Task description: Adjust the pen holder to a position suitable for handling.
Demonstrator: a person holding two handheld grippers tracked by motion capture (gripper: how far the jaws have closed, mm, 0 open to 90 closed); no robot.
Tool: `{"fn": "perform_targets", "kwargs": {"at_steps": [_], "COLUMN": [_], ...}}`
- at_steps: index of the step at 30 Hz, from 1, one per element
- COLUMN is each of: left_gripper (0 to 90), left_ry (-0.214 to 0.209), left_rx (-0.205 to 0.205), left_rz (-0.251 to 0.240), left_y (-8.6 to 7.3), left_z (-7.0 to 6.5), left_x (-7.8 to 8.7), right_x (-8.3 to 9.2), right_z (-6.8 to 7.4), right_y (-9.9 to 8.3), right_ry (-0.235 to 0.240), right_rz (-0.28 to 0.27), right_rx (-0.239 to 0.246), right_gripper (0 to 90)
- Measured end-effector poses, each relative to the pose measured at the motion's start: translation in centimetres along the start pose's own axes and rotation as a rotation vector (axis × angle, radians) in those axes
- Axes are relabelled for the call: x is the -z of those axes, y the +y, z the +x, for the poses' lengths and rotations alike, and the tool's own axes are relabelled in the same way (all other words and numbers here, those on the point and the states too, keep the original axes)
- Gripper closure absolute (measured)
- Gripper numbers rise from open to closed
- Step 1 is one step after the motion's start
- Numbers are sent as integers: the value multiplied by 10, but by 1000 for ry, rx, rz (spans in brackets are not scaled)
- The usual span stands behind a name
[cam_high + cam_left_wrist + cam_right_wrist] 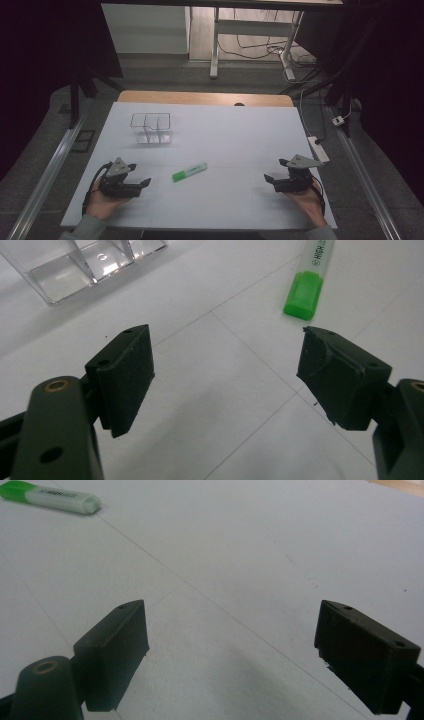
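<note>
Clear organizer [151, 128] beyond highlighter [189, 171] — well apart.

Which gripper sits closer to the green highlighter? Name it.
The left gripper. The highlighter lies just past its open fingers, green cap toward them, while the right gripper sits much farther across the white sheet.

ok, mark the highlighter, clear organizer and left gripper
highlighter [189, 171], high view, middle of barrel
clear organizer [150, 129], high view, front wall
left gripper [225, 370], left gripper view, midway between its open jaws
</note>
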State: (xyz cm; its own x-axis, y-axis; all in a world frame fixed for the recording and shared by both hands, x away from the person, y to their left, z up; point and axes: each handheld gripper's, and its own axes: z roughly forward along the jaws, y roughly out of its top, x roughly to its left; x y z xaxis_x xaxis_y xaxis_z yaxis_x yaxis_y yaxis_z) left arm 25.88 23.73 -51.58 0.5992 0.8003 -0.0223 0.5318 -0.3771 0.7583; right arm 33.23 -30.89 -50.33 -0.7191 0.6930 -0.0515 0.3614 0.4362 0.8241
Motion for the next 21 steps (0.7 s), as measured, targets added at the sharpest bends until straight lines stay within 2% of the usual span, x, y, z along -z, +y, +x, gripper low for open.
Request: {"fn": "perform_targets", "kwargs": {"at_steps": [13,21], "left_gripper": [218,222], "left_ry": [11,30], "left_rx": [-7,-26], "left_rz": [2,-4], "left_y": [0,5], "left_z": [1,4], "left_x": [-1,-3], "right_x": [1,1], "right_z": [0,0], "right_y": [1,1], "right_ry": [-4,0], "right_rz": [6,2], "right_rx": [-2,-4], "right_gripper": [138,142]}}
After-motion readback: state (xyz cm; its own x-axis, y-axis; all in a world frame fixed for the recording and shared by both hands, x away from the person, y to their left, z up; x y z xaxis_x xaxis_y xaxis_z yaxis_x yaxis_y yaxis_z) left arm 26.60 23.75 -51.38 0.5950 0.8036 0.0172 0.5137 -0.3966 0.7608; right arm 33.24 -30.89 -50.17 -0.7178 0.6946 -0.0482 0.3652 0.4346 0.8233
